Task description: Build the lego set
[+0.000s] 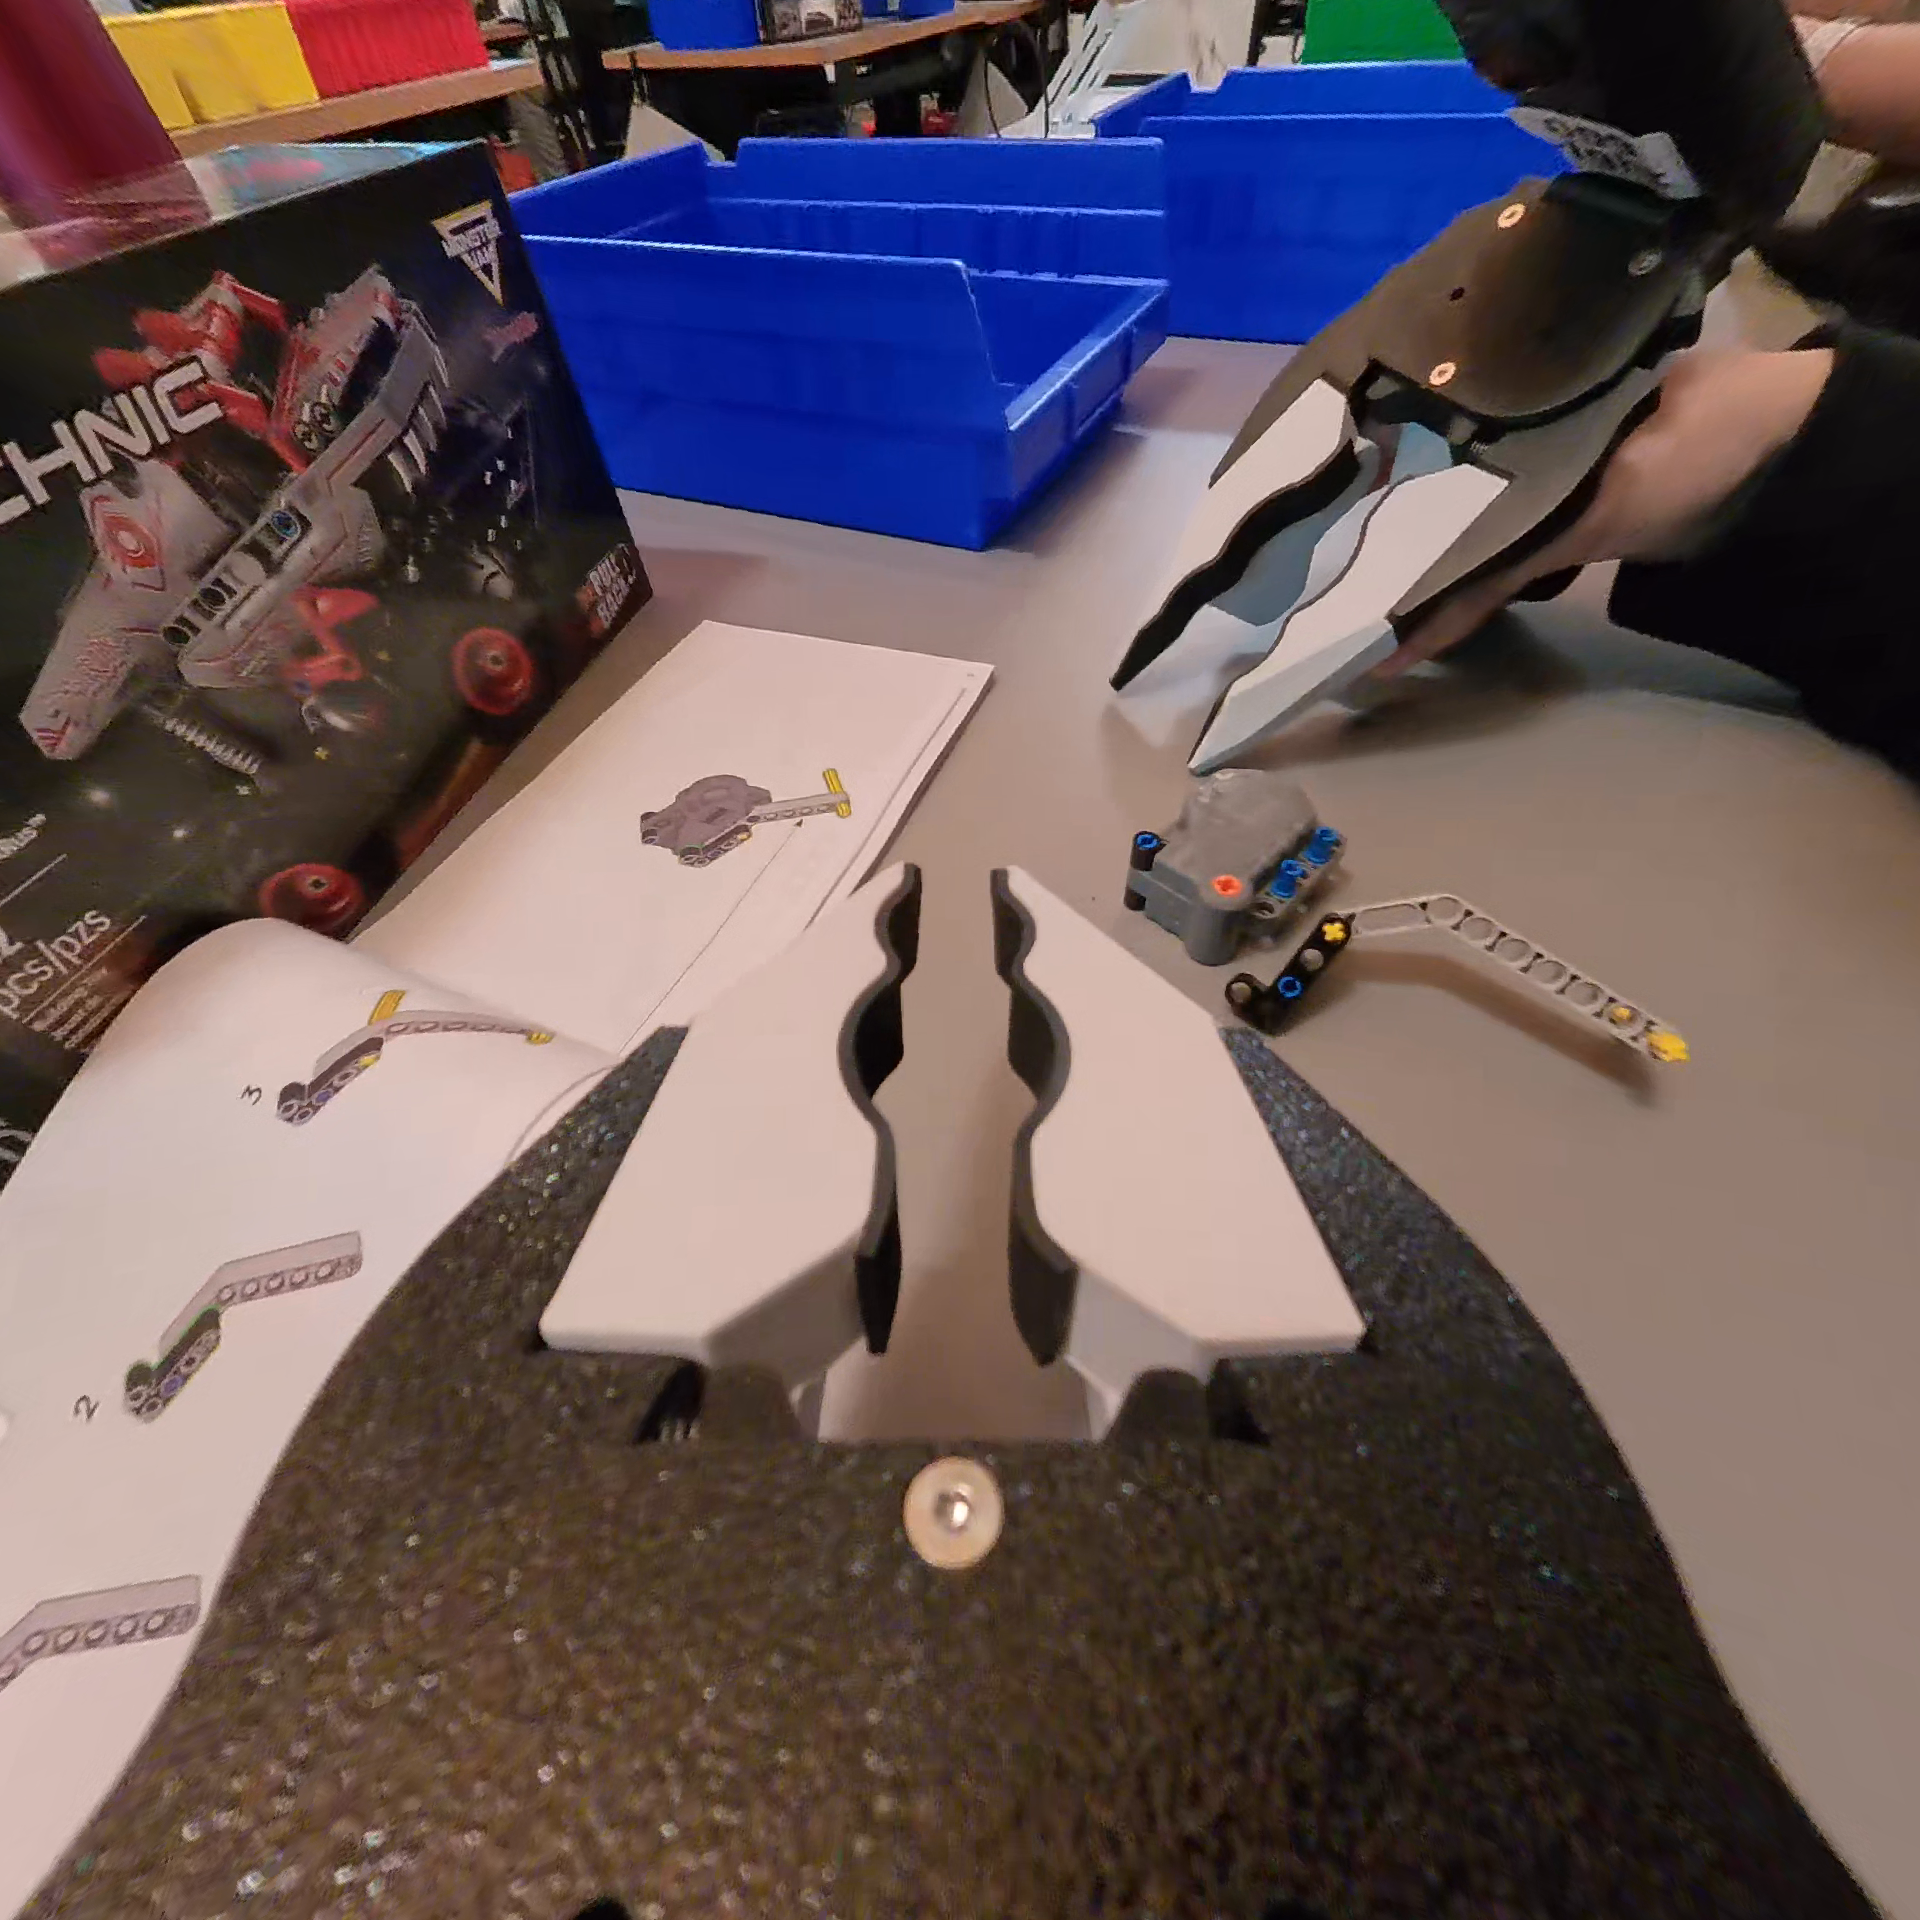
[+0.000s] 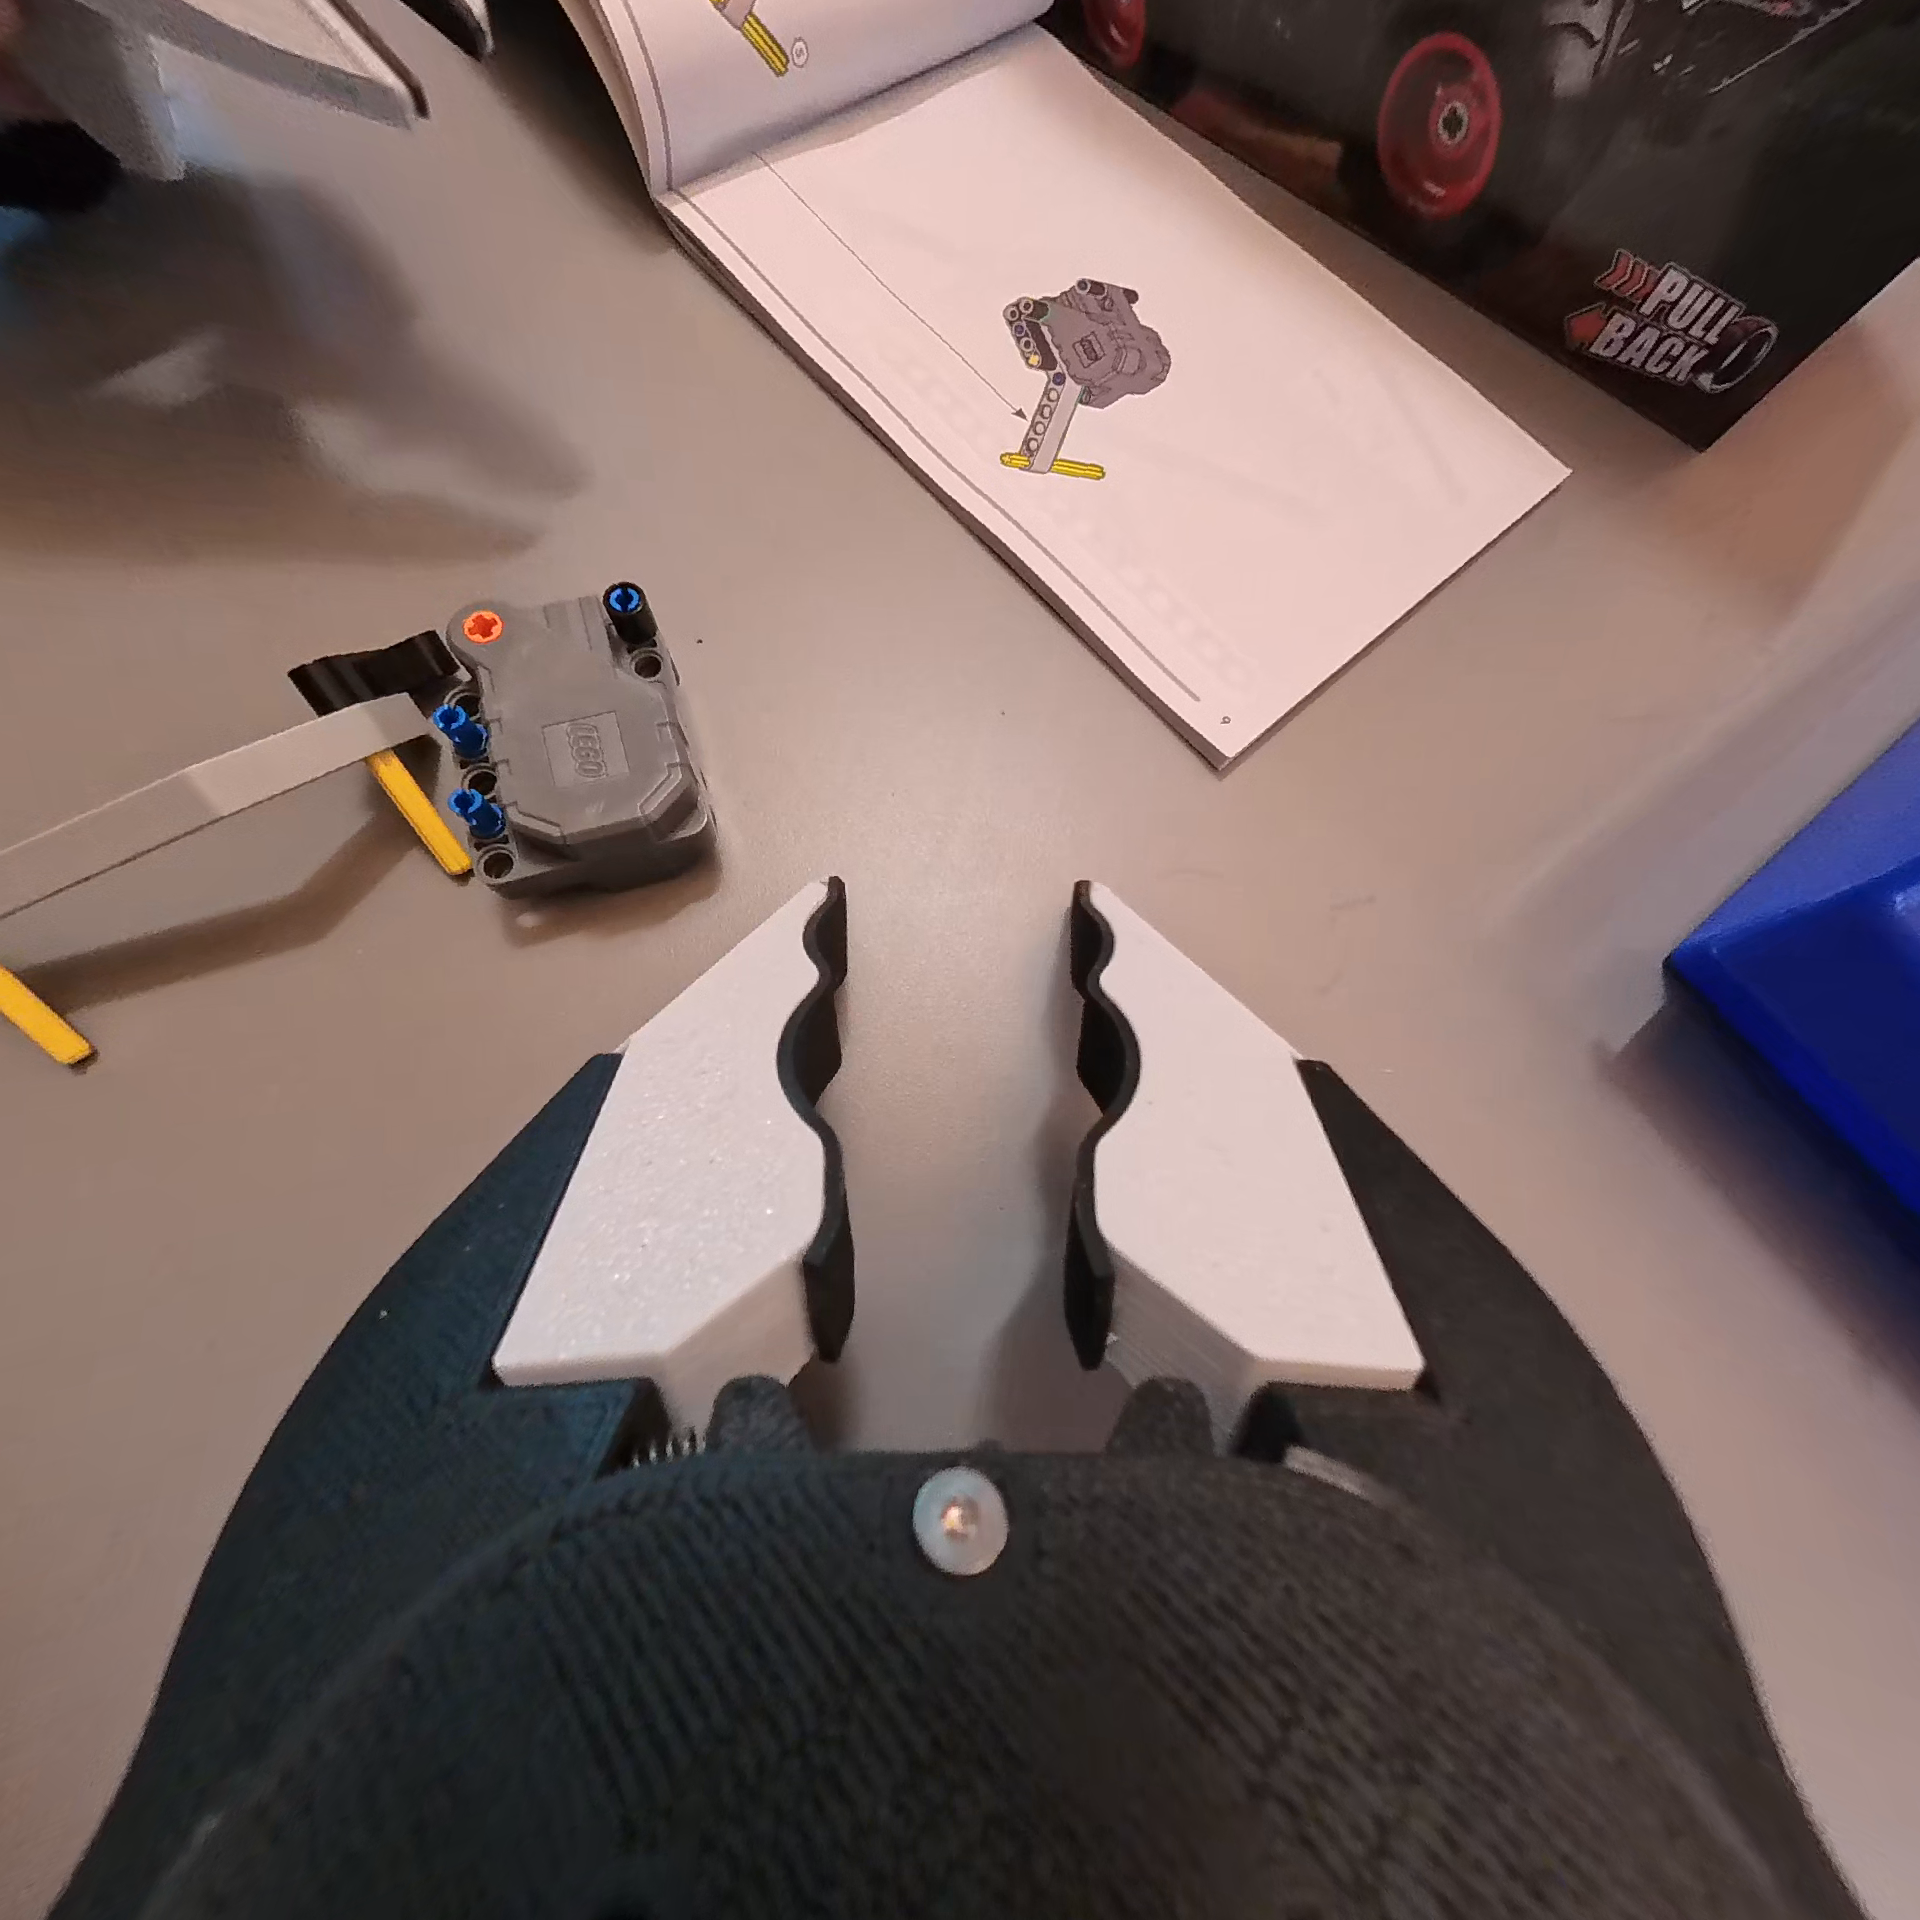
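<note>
sitting behind motor block [image 1: 1231, 868], blue bins [image 1: 831, 343] w/ contents unseen; left gripper [image 1: 954, 904] & right gripper [image 2: 956, 904] both spread.

grey table [image 1: 1351, 1299] — motor block [image 1: 1231, 883] | bent beam [image 1: 1475, 961] | booklet [image 1: 727, 821] | box [image 1: 260, 540] | blue bins [image 1: 831, 343]

The work surface is a smooth, matte grey tabletop [image 1: 1455, 1299], evenly lit with soft shadows. At its far side stand 2 open blue plastic storage bins [image 1: 831, 343], one behind the other and offset to the right. Beyond them runs a long wood-topped bench [image 1: 353, 109] carrying a yellow plastic bin [image 1: 208, 57] and a red plastic bin [image 1: 390, 36] side by side. A bright green panel [image 1: 1371, 31] shows at the far back.
</note>
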Tool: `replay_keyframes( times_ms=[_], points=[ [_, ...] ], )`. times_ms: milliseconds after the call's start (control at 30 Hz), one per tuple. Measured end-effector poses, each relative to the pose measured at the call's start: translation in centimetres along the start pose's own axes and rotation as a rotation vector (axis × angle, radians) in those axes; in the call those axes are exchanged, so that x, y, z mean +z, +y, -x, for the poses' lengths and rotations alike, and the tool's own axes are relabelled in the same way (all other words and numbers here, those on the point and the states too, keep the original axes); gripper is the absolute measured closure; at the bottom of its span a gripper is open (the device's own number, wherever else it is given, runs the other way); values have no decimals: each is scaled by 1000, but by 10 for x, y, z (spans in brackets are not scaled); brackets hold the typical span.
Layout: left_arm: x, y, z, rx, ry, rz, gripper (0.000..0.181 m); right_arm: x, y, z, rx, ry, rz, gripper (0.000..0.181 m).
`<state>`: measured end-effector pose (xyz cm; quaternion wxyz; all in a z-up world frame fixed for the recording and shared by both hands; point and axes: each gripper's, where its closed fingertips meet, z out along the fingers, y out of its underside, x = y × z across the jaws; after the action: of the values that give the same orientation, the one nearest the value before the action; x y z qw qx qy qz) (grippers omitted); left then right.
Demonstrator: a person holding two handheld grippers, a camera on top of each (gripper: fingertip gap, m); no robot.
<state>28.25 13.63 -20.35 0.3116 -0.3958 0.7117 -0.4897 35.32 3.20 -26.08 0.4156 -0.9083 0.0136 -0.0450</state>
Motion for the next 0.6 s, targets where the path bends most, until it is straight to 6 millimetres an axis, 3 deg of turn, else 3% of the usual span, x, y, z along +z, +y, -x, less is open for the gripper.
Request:
replay_keyframes(
  times_ms=[200,600],
  points=[
    [1,9,12,-1,-100,59,176,0,0,1,-2,-4,0,141],
    [3,11,11,31,-110,80,178,0,0,1,-16,2,-2,142]
  ],
)
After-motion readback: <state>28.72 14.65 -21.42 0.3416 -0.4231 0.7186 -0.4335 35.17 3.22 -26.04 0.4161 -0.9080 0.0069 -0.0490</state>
